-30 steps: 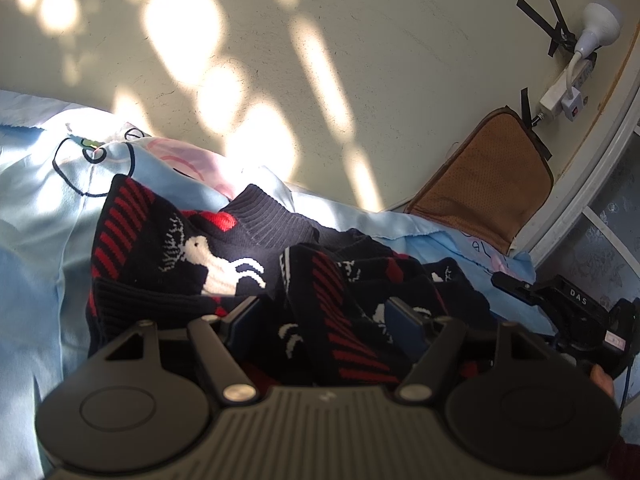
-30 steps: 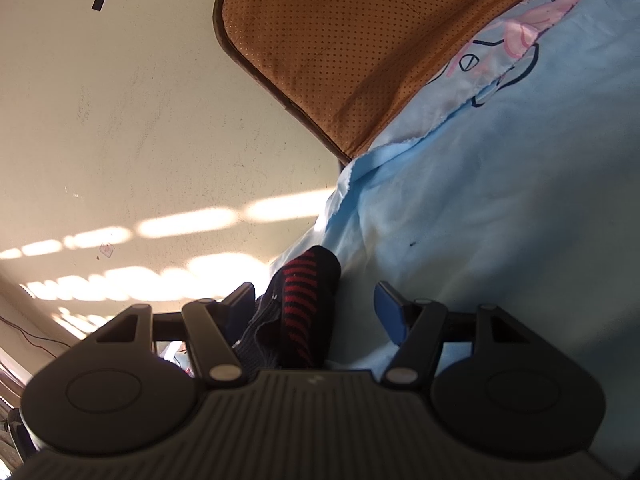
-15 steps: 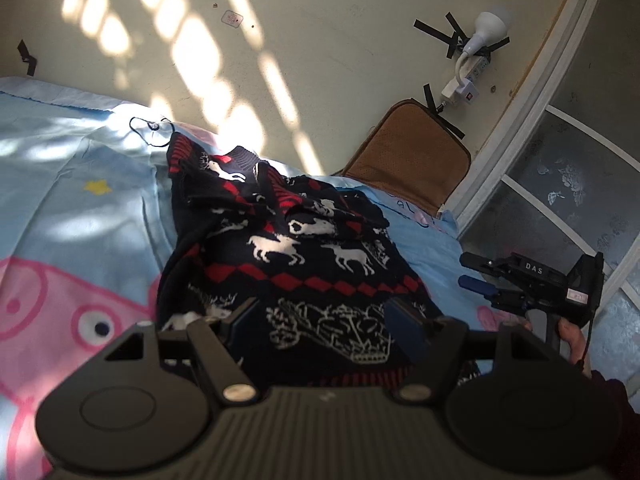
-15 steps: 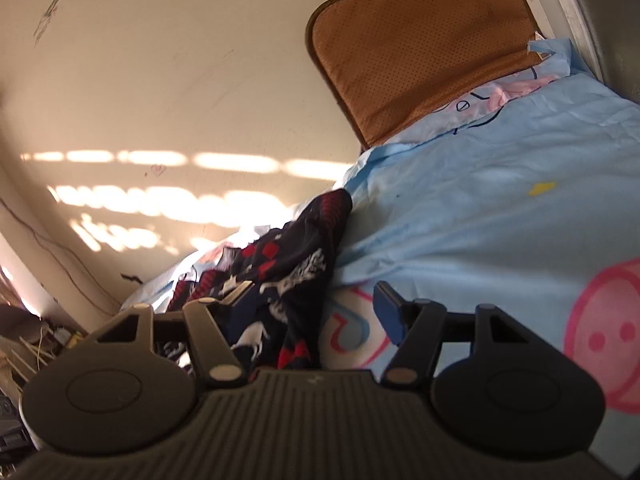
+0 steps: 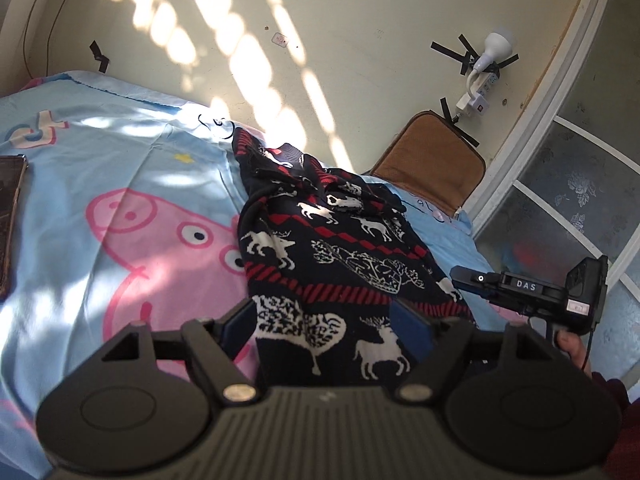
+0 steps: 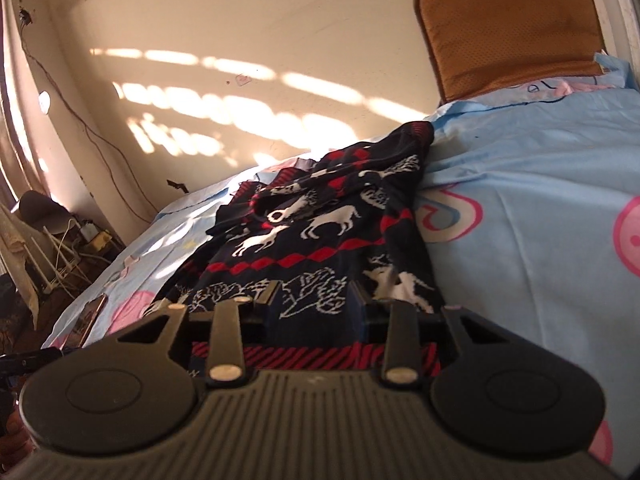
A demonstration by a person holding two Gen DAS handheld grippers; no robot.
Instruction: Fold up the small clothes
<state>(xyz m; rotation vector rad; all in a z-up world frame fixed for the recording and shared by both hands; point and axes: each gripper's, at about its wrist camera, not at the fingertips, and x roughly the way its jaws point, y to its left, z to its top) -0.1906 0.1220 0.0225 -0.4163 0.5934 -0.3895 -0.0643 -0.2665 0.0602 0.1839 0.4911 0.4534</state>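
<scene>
the sweater (image 5: pixel 336 256) is lying stretched out along the bed (image 5: pixel 120 184), dark knit with red bands and white deer, the far end still bunched. the step seems to be the spreading before the first fold. the left gripper (image 5: pixel 326 320) is standing released over the near hem; the right gripper (image 6: pixel 316 300) has jaws half closed astride the hem, grip unclear. next probably a firm pinch on both corners.
</scene>
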